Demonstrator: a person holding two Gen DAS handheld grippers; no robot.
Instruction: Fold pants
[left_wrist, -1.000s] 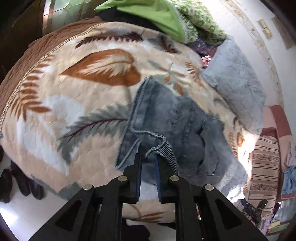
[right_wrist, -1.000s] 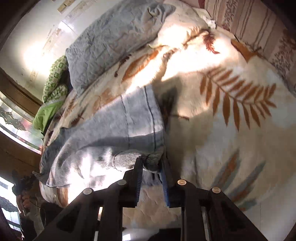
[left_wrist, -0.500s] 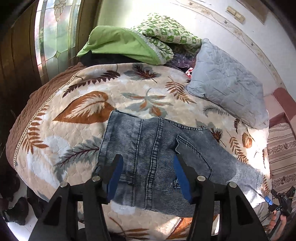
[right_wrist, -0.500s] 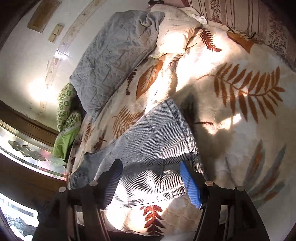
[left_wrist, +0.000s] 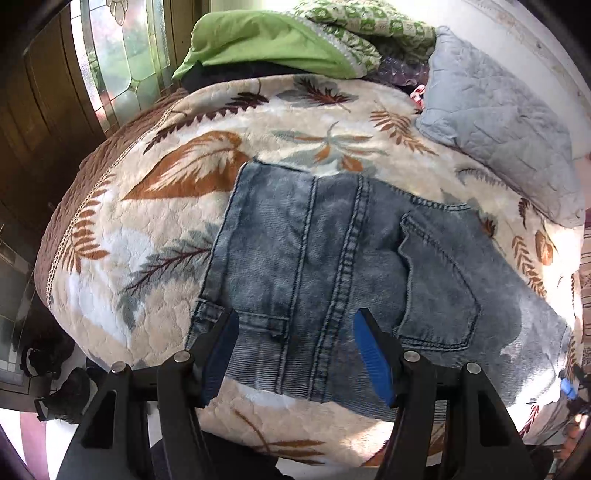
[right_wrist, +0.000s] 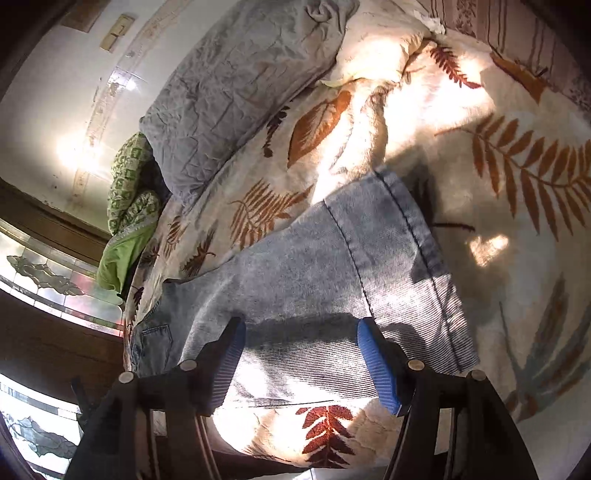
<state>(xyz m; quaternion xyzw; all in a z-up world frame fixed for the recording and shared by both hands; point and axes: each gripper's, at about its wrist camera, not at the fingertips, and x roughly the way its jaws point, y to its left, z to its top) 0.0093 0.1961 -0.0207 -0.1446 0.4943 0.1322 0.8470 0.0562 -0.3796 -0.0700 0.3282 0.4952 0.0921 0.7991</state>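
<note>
Blue denim pants (left_wrist: 332, 266) lie flat on the leaf-patterned blanket (left_wrist: 177, 177), waistband end toward the left wrist camera, a back pocket showing. My left gripper (left_wrist: 295, 354) is open and empty just above the waistband edge. In the right wrist view the pants' leg end (right_wrist: 351, 280) lies flat with its hem to the right. My right gripper (right_wrist: 301, 362) is open and empty over the leg's near edge.
A grey quilted pillow (left_wrist: 506, 122) lies at the back right, and also shows in the right wrist view (right_wrist: 236, 81). A green blanket pile (left_wrist: 273, 40) sits at the bed's far end by a stained-glass window (left_wrist: 122, 59). Dark shoes (left_wrist: 55, 373) stand on the floor at left.
Both grippers were shut on folds of the pants one second ago. They have opened, let go and drawn back; the pants now lie flat on the blanket.
</note>
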